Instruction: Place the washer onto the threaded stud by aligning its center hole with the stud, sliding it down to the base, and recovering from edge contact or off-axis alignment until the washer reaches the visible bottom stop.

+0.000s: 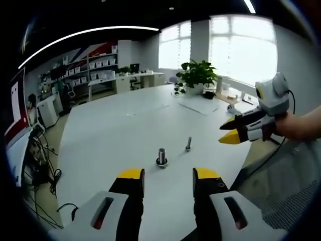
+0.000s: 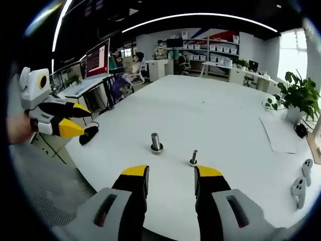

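Both grippers hung above the white table [image 1: 115,130] with nothing between their jaws. The left gripper [image 1: 168,176] stood with its jaws parted, and so did the right gripper [image 2: 171,174].

Straight ahead of the left gripper's tips stood the threaded stud [image 1: 161,157], upright on a round base. Ahead and a little right of it stood a thinner bolt [image 1: 188,144], also upright.

From the right gripper the stud [image 2: 156,142] lay ahead and slightly left, the bolt [image 2: 193,158] just beyond its right jaw. The washer itself was too small to make out; it may sit at the foot of one of them.

A steel washer would likely be light, stiff, thin and slick, best pinched by its rim across the hole.

A potted plant [image 1: 195,75] and white controllers [image 2: 301,182] sat well off, blocking nothing.
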A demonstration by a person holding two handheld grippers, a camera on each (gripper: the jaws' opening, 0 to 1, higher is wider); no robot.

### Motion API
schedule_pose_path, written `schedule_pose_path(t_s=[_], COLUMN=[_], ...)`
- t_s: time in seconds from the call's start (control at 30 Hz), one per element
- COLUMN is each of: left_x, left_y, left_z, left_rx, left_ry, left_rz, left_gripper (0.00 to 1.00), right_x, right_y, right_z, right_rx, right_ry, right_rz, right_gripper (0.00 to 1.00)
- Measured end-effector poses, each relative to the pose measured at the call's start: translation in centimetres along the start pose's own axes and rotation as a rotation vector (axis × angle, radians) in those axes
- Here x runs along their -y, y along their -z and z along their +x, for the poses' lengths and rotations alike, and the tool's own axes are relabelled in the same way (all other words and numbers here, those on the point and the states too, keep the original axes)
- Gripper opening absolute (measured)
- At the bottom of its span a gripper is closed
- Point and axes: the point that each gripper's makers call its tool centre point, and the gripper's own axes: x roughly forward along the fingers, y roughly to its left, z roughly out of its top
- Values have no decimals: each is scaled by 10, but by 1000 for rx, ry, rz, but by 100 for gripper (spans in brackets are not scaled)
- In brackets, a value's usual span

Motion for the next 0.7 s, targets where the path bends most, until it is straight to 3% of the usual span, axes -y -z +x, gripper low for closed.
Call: schedule_pose_path(t_s=[0.7], left_x=[-8], left_y=[2], left_z=[-2], left_rx=[-5], left_ry=[-18], left_rz=[-31], left_gripper=[37], right_x=[18], right_y=[3], right_z=[-2], right_rx=[-9], right_ry=[66], right_rz=[35], right_gripper=[38])
